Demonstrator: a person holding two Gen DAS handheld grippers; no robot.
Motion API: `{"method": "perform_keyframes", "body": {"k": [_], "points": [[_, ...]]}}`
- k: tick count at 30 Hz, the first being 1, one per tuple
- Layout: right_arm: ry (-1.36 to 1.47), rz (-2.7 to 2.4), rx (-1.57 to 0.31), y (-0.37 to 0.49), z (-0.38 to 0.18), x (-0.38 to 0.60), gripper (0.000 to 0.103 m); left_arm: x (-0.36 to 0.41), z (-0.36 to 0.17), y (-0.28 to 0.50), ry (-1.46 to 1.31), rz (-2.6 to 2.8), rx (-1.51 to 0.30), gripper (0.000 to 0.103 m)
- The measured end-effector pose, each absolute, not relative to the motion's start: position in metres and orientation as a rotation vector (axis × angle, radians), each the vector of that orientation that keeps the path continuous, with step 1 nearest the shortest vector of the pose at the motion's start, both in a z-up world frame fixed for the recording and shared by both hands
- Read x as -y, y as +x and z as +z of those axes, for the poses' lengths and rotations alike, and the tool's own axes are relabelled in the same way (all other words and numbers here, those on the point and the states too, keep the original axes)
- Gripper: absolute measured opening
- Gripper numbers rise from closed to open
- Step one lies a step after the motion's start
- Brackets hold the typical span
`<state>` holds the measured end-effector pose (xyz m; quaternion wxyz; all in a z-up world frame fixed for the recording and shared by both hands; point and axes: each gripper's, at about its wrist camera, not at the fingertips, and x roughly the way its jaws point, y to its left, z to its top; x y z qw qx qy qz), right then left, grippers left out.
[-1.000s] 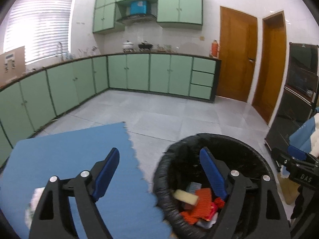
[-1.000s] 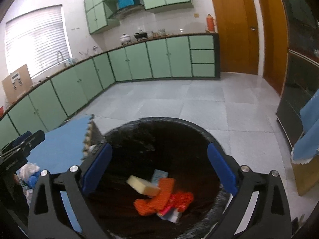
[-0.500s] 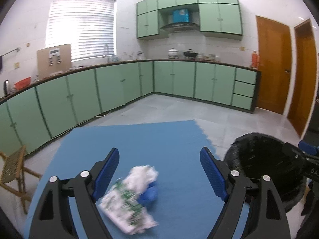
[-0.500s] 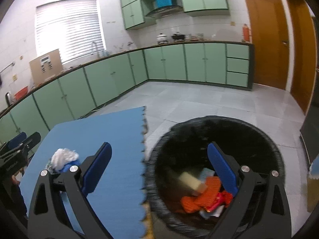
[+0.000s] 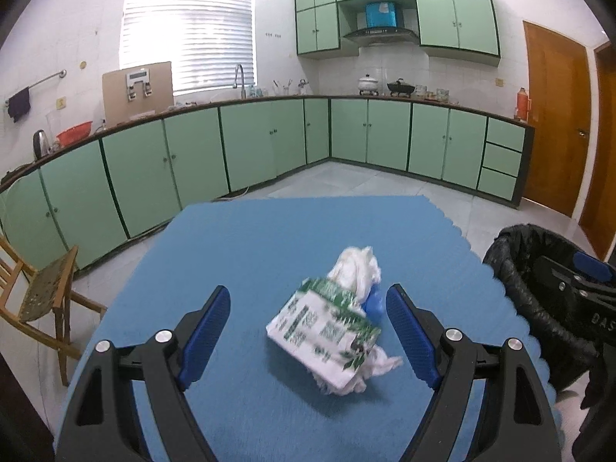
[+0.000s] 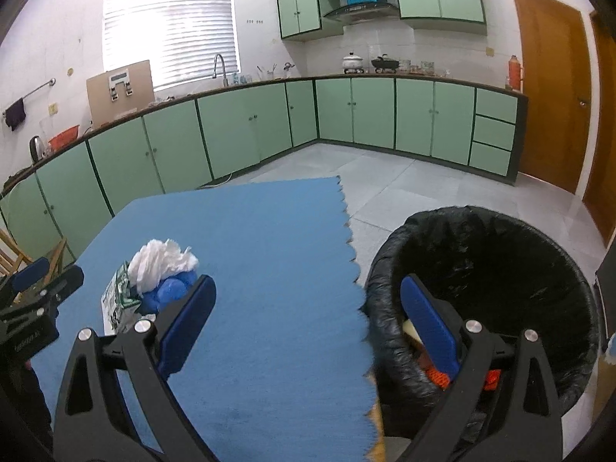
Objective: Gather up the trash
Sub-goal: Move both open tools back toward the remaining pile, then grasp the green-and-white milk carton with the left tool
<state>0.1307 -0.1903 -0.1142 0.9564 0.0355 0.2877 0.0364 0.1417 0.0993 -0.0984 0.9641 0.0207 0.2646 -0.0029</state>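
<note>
**A:** Left gripper (image 5: 308, 323) is spread wide with nothing in it. It hangs over the blue mat (image 5: 269, 238), and the trash pile sits on the mat between and just ahead of the blue pads, no contact. From that camera you get the green-and-white wrapper (image 5: 323, 327) up front, the crumpled white tissue (image 5: 356, 269) behind it, and a bit of a blue thing (image 5: 372, 304) poking out on the right.

**B:** Right gripper (image 6: 306, 315) is gaping as well, holding nothing. It straddles the mat's wavy edge, one finger over the mat, the other over the black-lined bin (image 6: 500, 231). This camera actually sees into the bin: something orange (image 6: 437, 376) and a pale piece (image 6: 409, 326) at the bottom. The left view only catches the bin's rim, at its right edge.

**A:** And the pile?

**B:** Off to the left of the right gripper, with the blue thing much clearer and the wrapper mostly hidden.
</note>
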Motion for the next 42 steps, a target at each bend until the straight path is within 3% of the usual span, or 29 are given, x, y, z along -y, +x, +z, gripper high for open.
{"method": "perform_keyframes", "body": {"k": [18, 33, 42], "points": [[0.050, 0.056, -0.644, 0.145, -0.140, 0.190, 0.094, -0.083, -0.139, 0.176, 0.036, -0.012, -0.613, 0.081], [0.001, 0.099, -0.661, 0.150, -0.145, 0.165, 0.094, -0.135, -0.139, 0.172, -0.058, 0.028, -0.644, 0.081], [-0.046, 0.139, -0.668, 0.148, -0.147, 0.144, 0.094, -0.151, -0.150, 0.172, -0.124, -0.014, -0.701, 0.048]]}}
